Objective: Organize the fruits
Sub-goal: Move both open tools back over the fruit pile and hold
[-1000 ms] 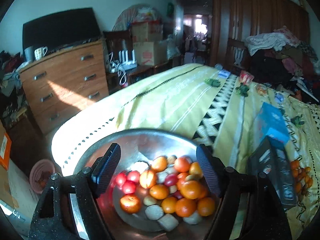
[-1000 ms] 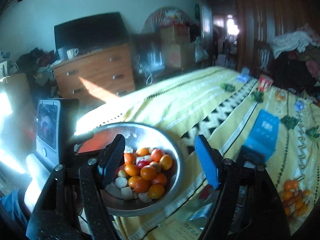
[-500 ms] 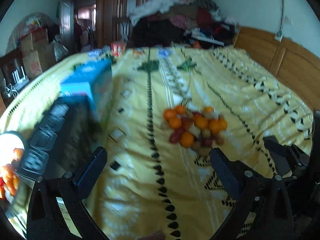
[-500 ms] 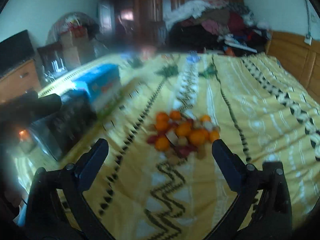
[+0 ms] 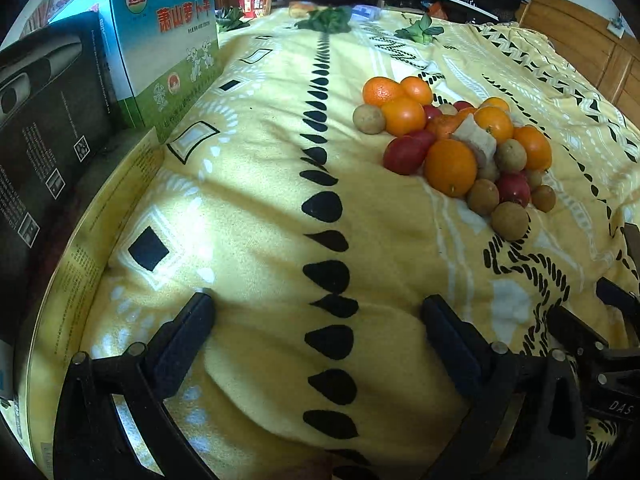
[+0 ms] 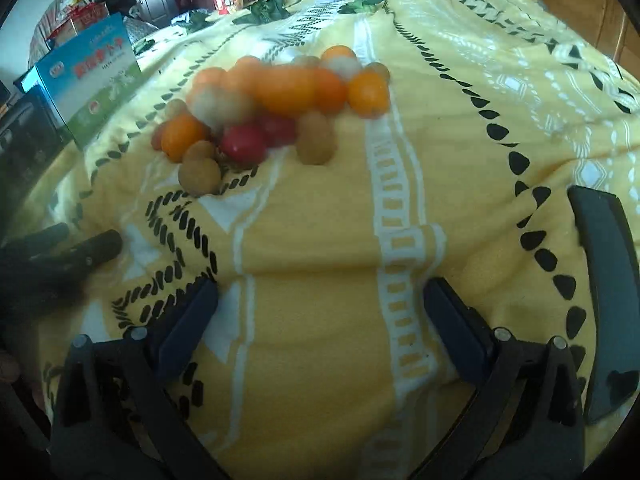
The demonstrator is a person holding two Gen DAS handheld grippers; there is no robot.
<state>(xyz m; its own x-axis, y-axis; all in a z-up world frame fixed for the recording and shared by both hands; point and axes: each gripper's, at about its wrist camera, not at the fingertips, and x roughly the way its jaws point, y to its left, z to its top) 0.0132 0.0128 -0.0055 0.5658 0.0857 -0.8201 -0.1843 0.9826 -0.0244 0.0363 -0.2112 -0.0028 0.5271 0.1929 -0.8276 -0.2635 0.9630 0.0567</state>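
Observation:
A pile of fruit (image 5: 460, 140) lies on the yellow patterned blanket: oranges, red tomatoes, small brown round fruits and a pale chunk. It shows up and right of centre in the left wrist view and up and left, blurred, in the right wrist view (image 6: 272, 104). My left gripper (image 5: 316, 312) is open and empty, low over the blanket, short of the pile. My right gripper (image 6: 320, 300) is open and empty too, to the right of the pile. The metal bowl is out of view.
A blue-green carton (image 5: 160, 44) and a black box (image 5: 44, 128) stand at the left on a yellow tray rim (image 5: 80, 248). A dark phone-like slab (image 6: 604, 288) lies at the right. Leafy greens (image 5: 328, 20) and clutter lie at the far end of the bed.
Both grippers swung away from the metal bowl of fruit to the loose pile on the blanket and came closer to it. Both stay open and empty.

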